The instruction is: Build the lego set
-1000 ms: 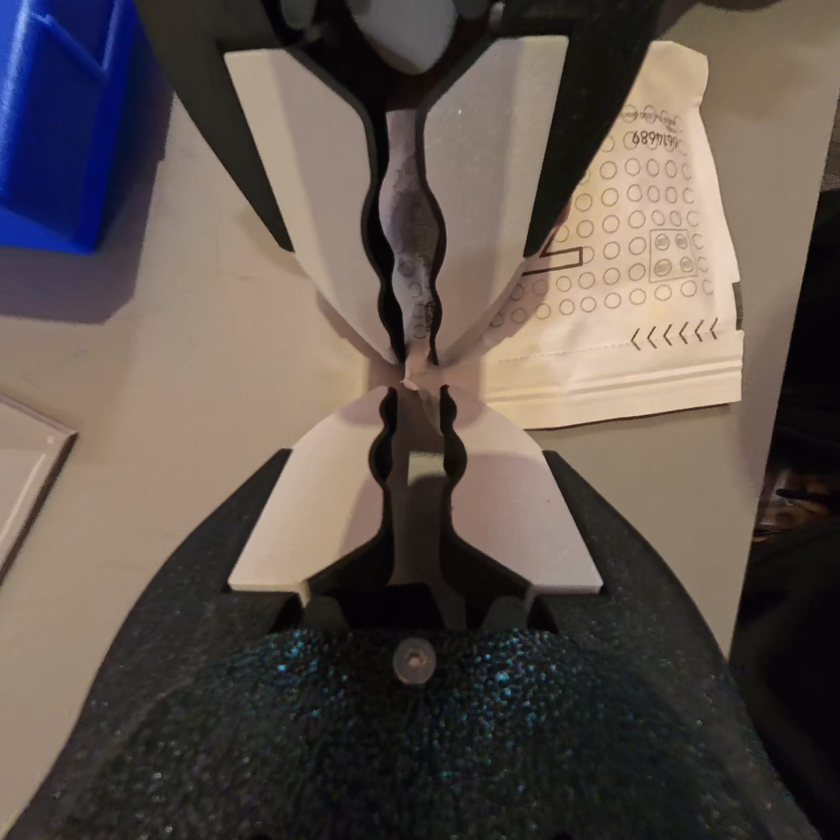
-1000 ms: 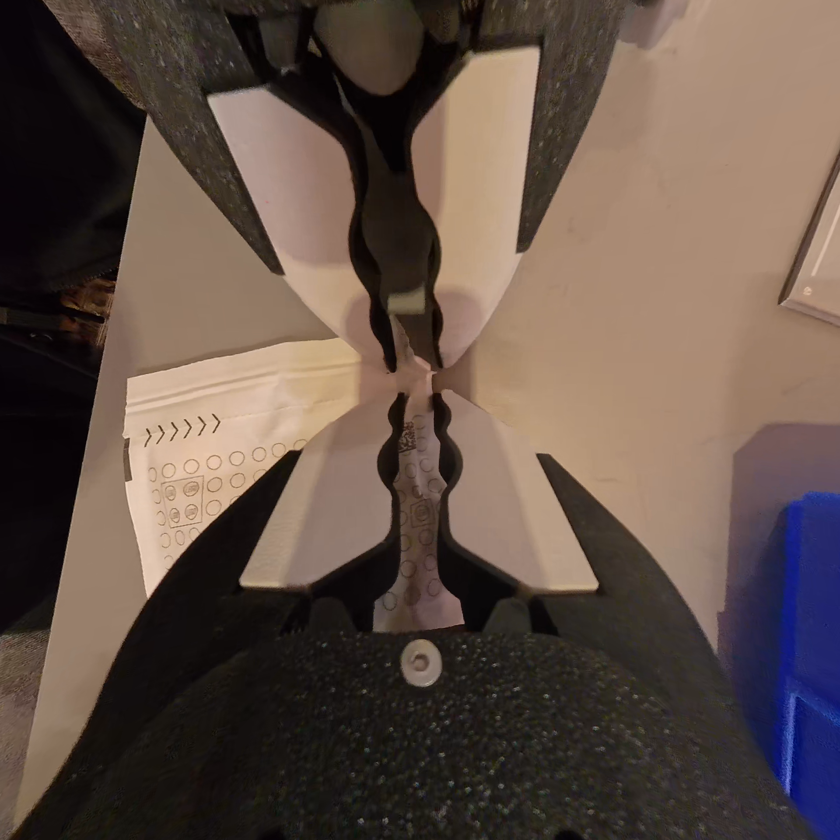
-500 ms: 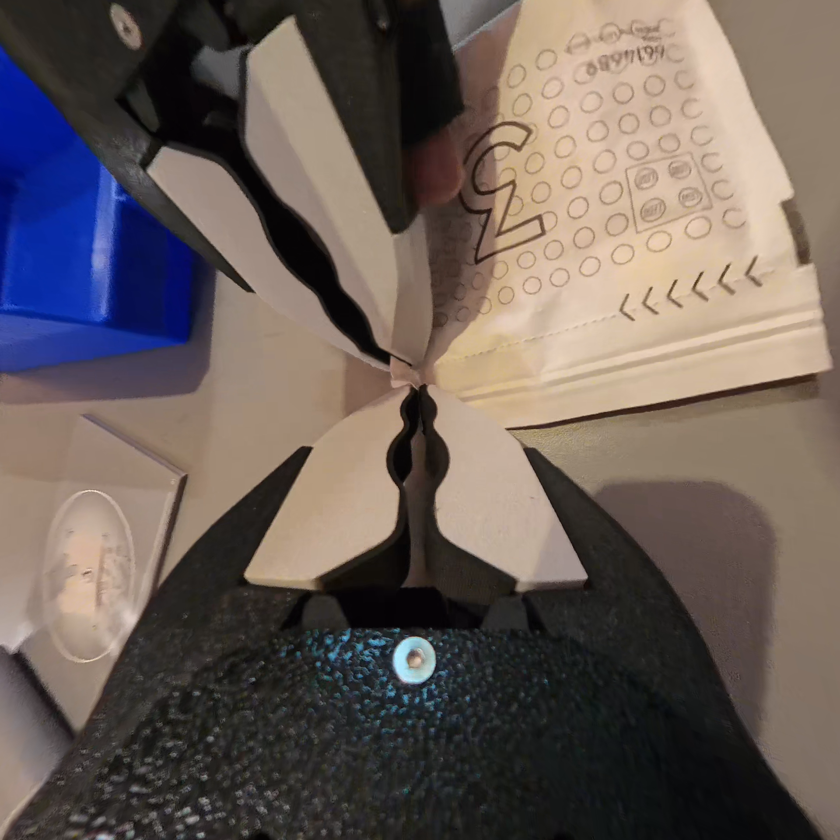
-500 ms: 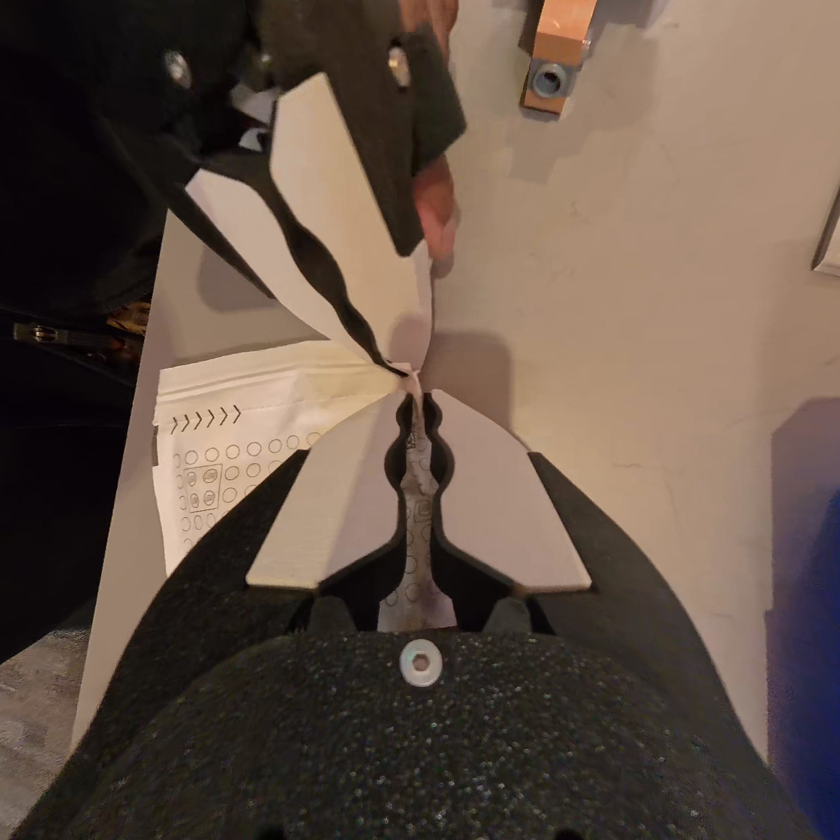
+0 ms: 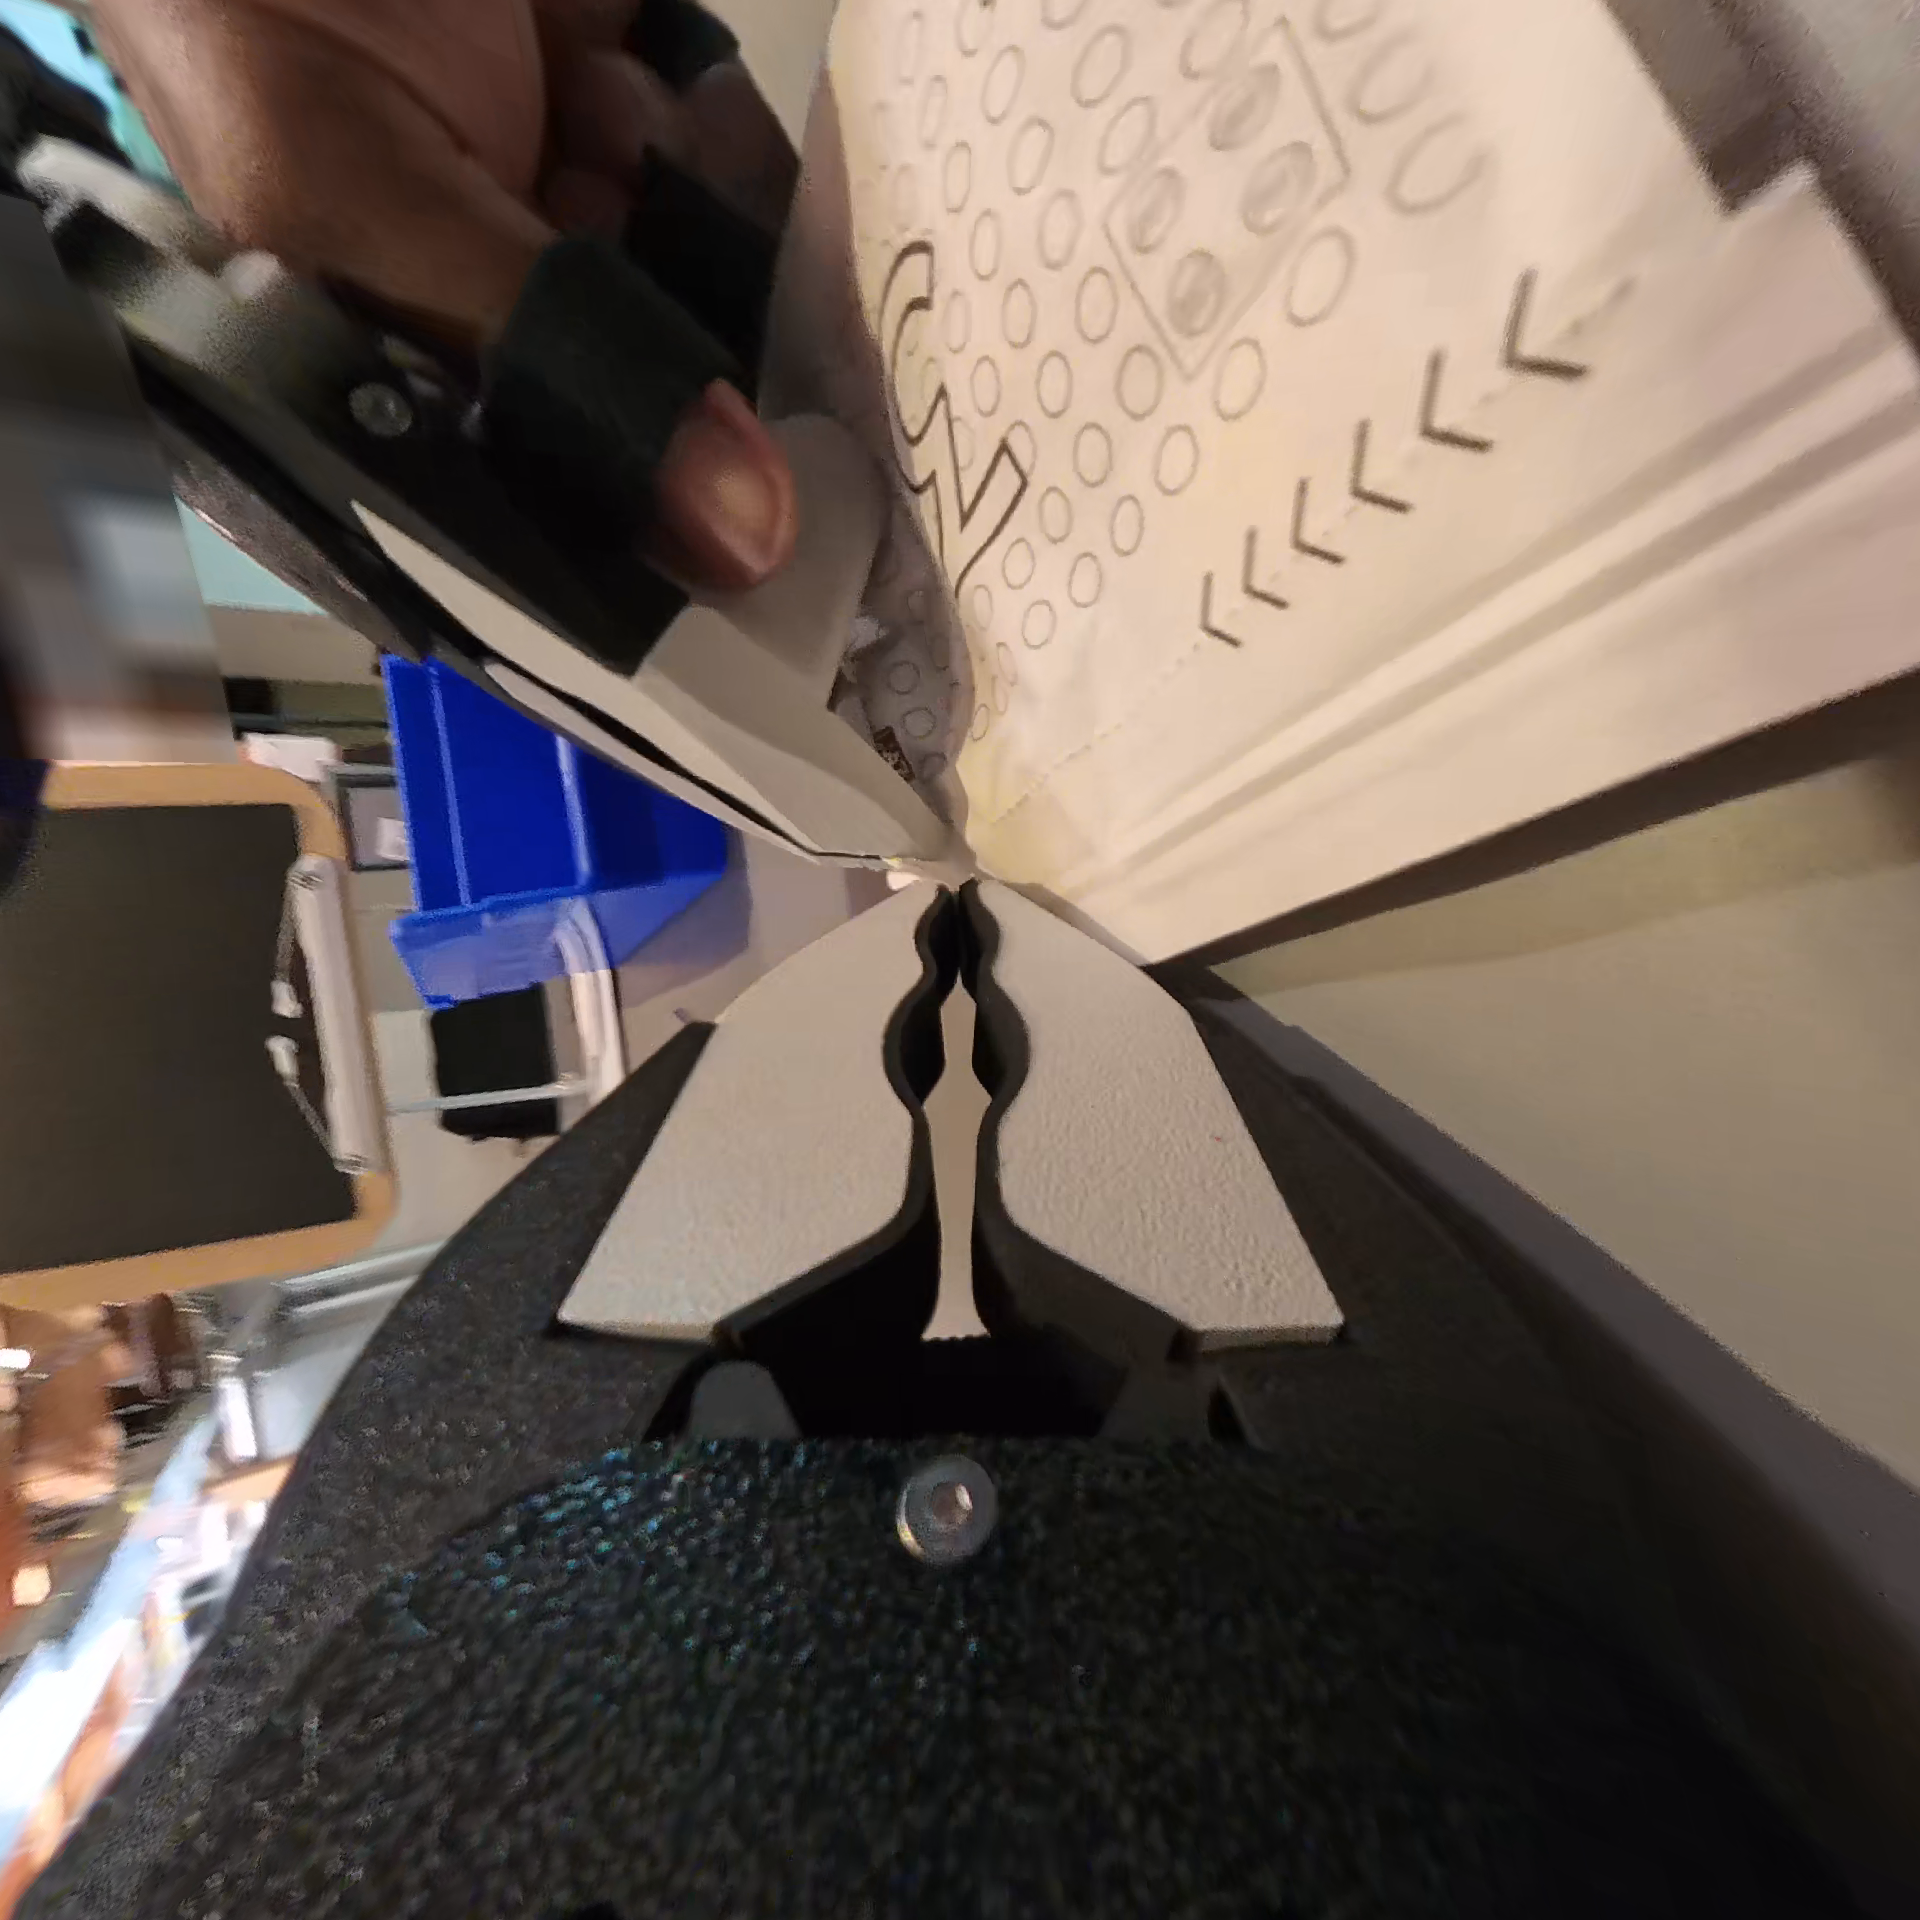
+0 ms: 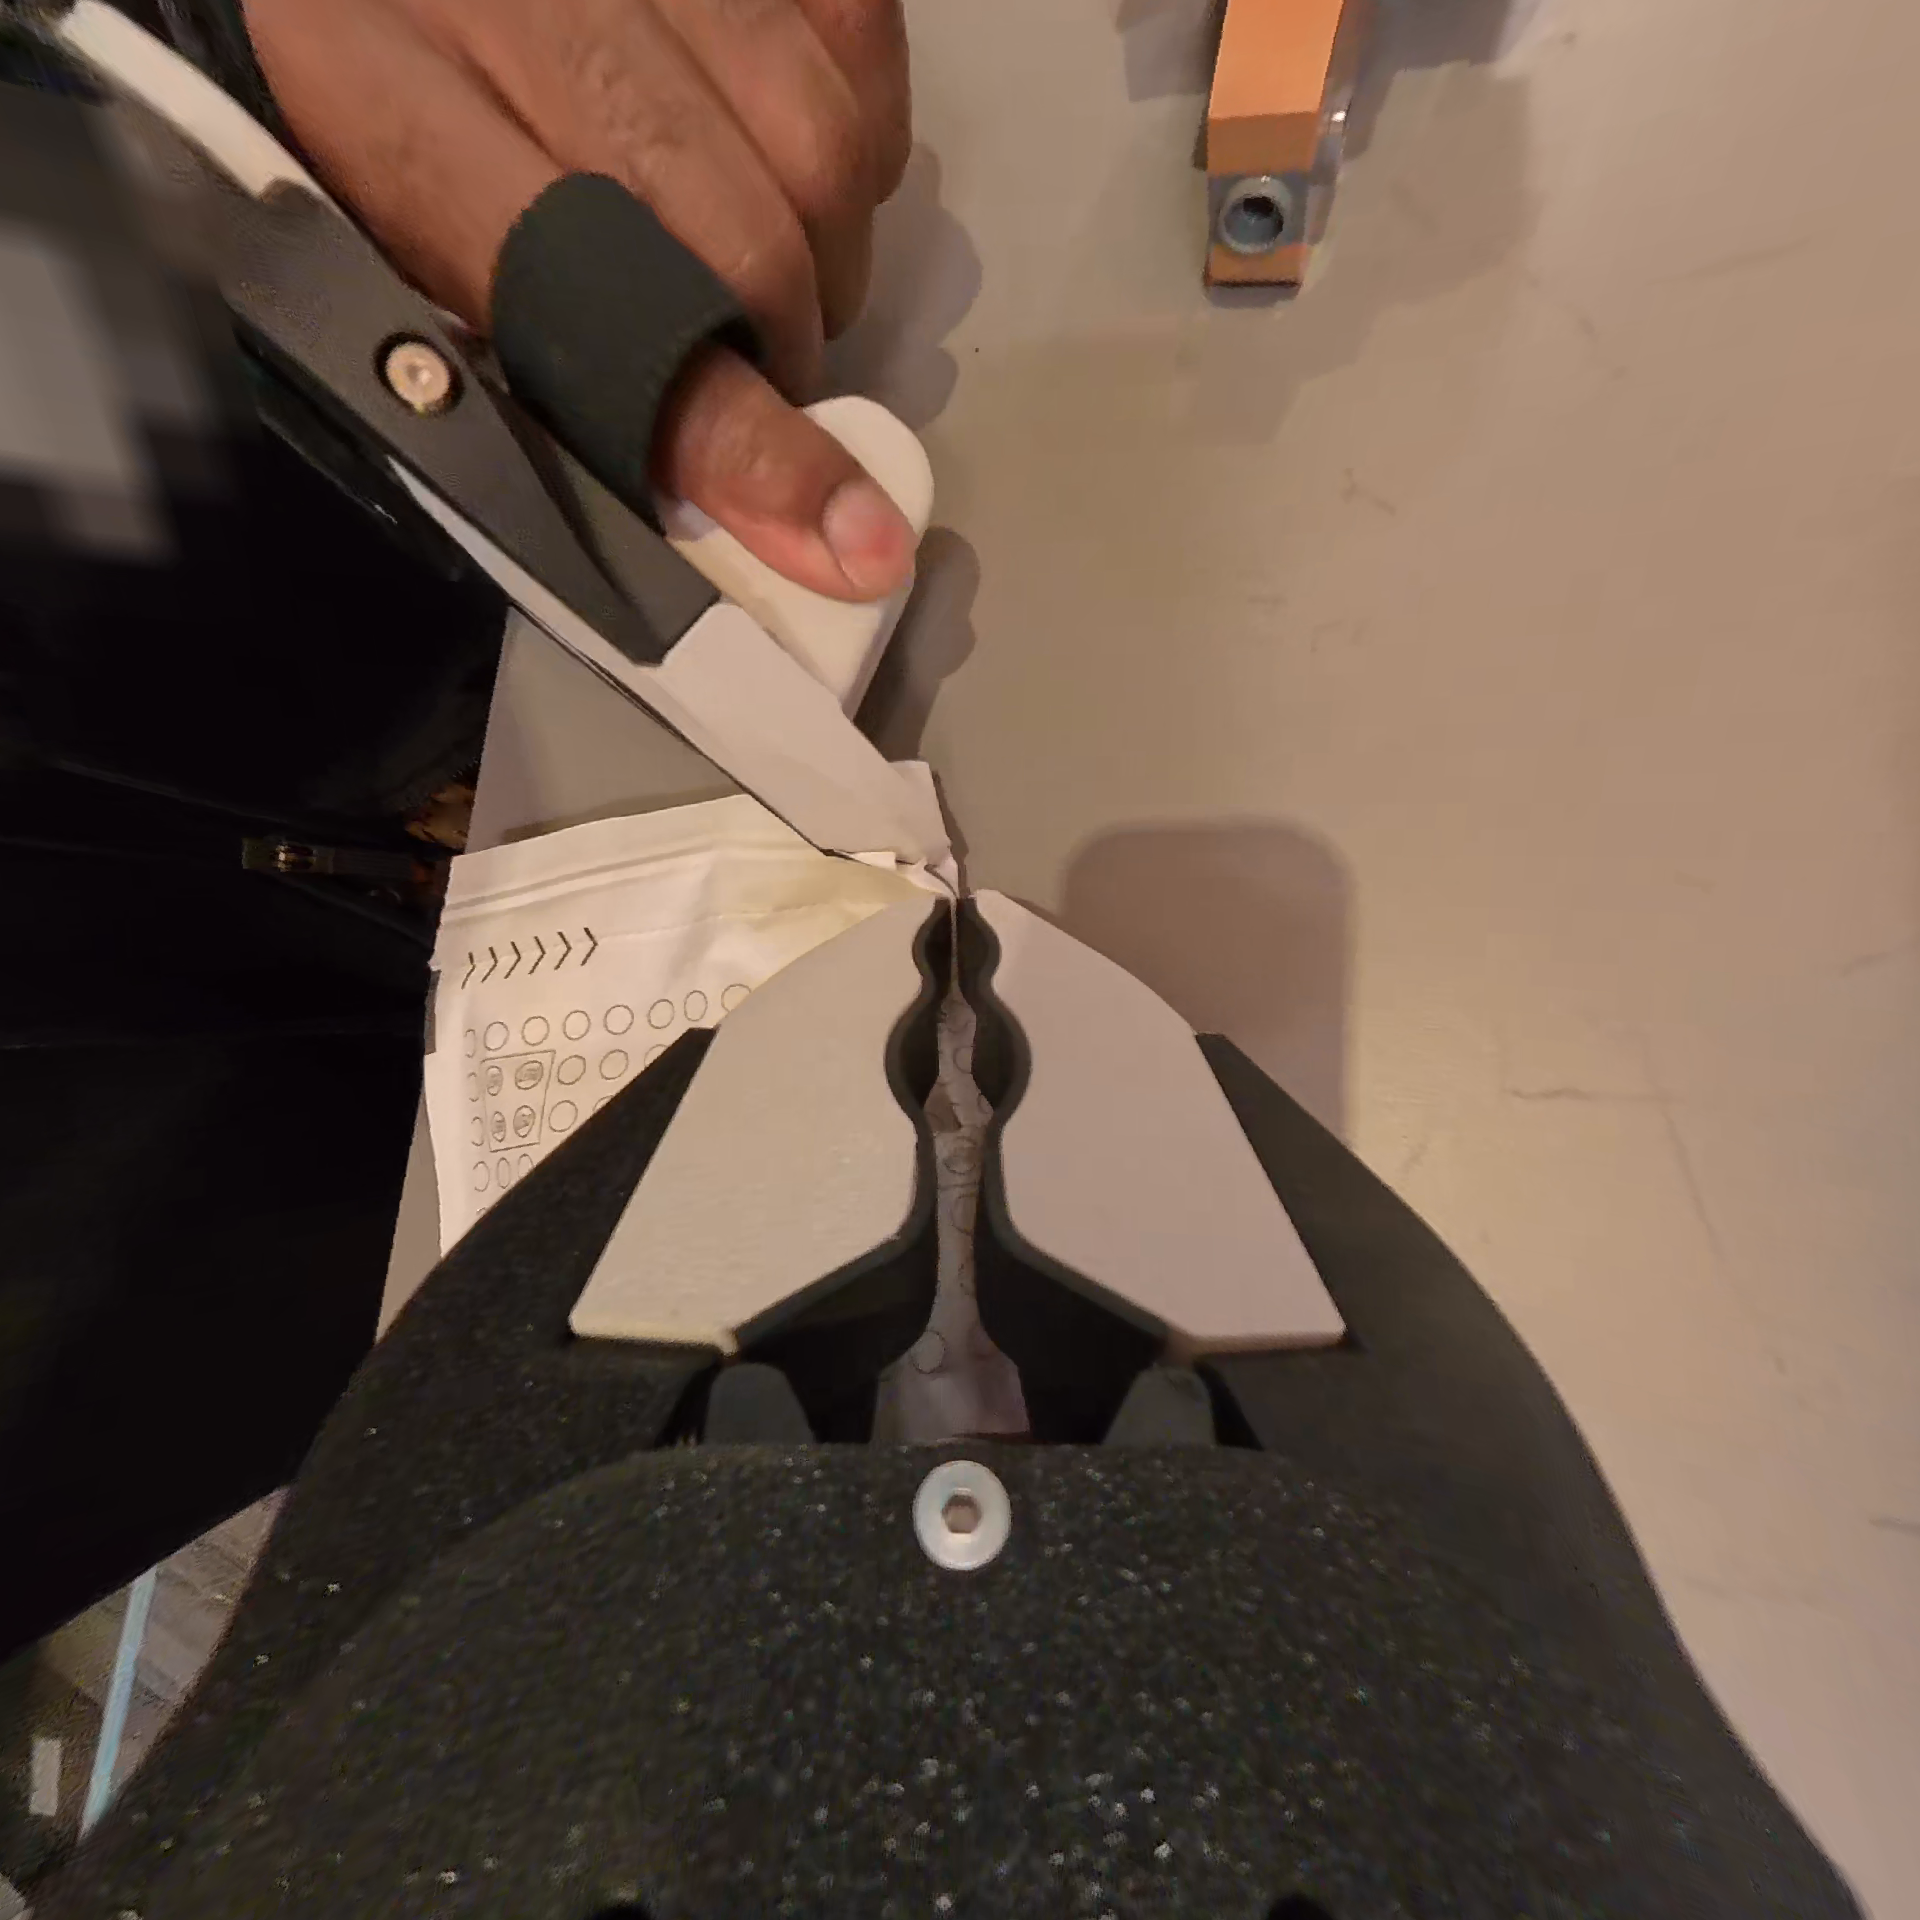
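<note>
A white paper bag (image 5: pixel 1299 468) printed with grey circles and arrows lies partly on the pale table (image 6: pixel 1507 727). My left gripper (image 5: pixel 956 896) is shut on the bag's corner. My right gripper (image 6: pixel 954 904) is shut on the same corner from the opposite side, and printed paper (image 6: pixel 956 1195) shows between its fingers. The two grippers meet tip to tip. The right gripper (image 5: pixel 831 810) enters the left wrist view from the upper left, held by a hand (image 5: pixel 416 156). The left gripper (image 6: pixel 831 769) shows likewise in the right wrist view, and the bag (image 6: pixel 623 914) lies to its left.
A blue bin (image 5: pixel 540 810) stands beyond the grippers in the left wrist view, with a dark wood-framed board (image 5: pixel 156 1029) to its left. An orange block with a grey fitting (image 6: pixel 1262 156) sits on the table at the top of the right wrist view. Only a small space, under 4 cm, lies between the two pairs of fingers.
Both grippers closed fully on the bag's corner. The left gripper rolled over and swung aside, so the bag now fills the upper right of its view. The paper stayed in both grasps.
</note>
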